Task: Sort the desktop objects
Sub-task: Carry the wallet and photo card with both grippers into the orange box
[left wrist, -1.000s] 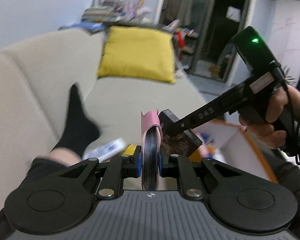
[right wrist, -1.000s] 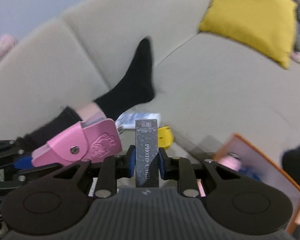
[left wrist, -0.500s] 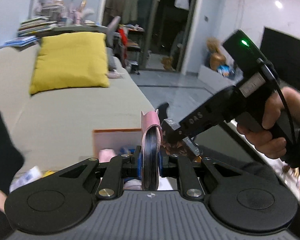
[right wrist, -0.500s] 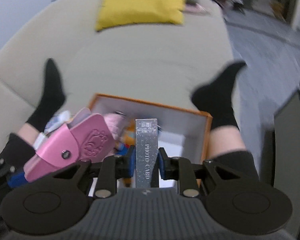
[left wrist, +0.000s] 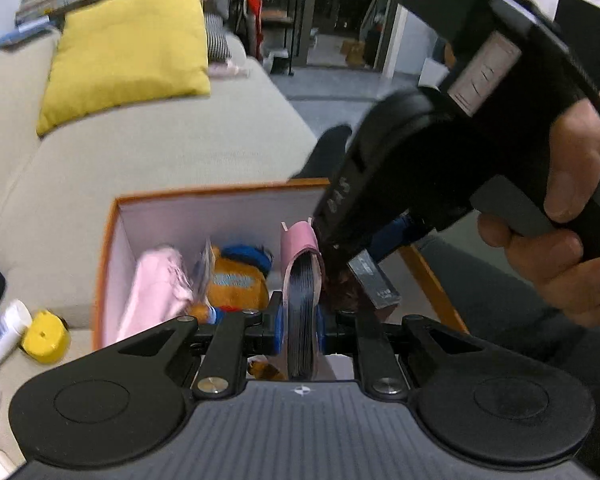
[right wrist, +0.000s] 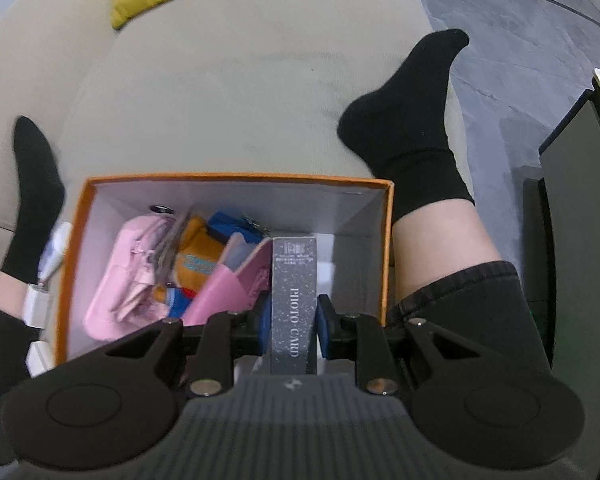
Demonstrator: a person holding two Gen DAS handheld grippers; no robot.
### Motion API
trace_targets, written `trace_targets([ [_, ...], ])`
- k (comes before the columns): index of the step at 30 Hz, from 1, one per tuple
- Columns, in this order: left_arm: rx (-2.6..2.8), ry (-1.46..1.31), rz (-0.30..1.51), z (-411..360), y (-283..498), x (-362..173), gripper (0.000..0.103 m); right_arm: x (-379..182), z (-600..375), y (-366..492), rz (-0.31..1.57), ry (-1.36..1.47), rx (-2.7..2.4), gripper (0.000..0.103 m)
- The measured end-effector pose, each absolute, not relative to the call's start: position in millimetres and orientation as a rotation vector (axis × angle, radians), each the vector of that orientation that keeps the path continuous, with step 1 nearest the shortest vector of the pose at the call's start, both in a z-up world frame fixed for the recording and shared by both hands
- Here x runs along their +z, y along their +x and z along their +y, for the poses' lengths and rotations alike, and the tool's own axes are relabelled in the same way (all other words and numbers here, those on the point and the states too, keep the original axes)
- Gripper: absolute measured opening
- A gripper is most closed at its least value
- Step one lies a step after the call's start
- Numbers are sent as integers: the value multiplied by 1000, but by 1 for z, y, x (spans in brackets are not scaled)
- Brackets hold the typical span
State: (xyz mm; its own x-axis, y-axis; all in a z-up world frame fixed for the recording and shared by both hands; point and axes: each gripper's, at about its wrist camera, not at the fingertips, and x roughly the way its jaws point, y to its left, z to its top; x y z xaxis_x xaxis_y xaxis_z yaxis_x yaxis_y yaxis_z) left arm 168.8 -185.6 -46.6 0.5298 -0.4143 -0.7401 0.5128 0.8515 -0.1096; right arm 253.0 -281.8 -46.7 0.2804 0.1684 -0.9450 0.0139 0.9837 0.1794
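Over orange box (right wrist: pixel 386 240): left jaws grip pink card wallet (left wrist: pixel 300 304); right jaws grip silver glittery photo-card box (right wrist: pixel 293 300).

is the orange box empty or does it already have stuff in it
Not empty. The orange box already holds a pink pouch and an orange and blue plush toy along its left side; the right part shows bare white floor.

Beige sofa (left wrist: pixel 148 148) with yellow cushion (left wrist: pixel 128 48), grey tiled floor (right wrist: pixel 512 40), dim doorway behind.

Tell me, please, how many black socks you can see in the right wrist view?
2: one sock on the sofa right of the box, one sock at the left edge.
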Motion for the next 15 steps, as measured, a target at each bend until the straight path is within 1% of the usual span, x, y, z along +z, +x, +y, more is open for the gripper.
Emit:
trace_targets([
  [6, -527, 150, 908, -193, 187, -66, 18, -62, -273, 265, 1333, 148, 87, 24],
  [13, -531, 181, 911, -201, 195, -68, 20, -66, -268, 273, 1336, 130, 42, 24],
  [15, -545, 196, 937, -205, 195, -72, 23, -68, -266, 275, 1338, 123, 36, 25],
])
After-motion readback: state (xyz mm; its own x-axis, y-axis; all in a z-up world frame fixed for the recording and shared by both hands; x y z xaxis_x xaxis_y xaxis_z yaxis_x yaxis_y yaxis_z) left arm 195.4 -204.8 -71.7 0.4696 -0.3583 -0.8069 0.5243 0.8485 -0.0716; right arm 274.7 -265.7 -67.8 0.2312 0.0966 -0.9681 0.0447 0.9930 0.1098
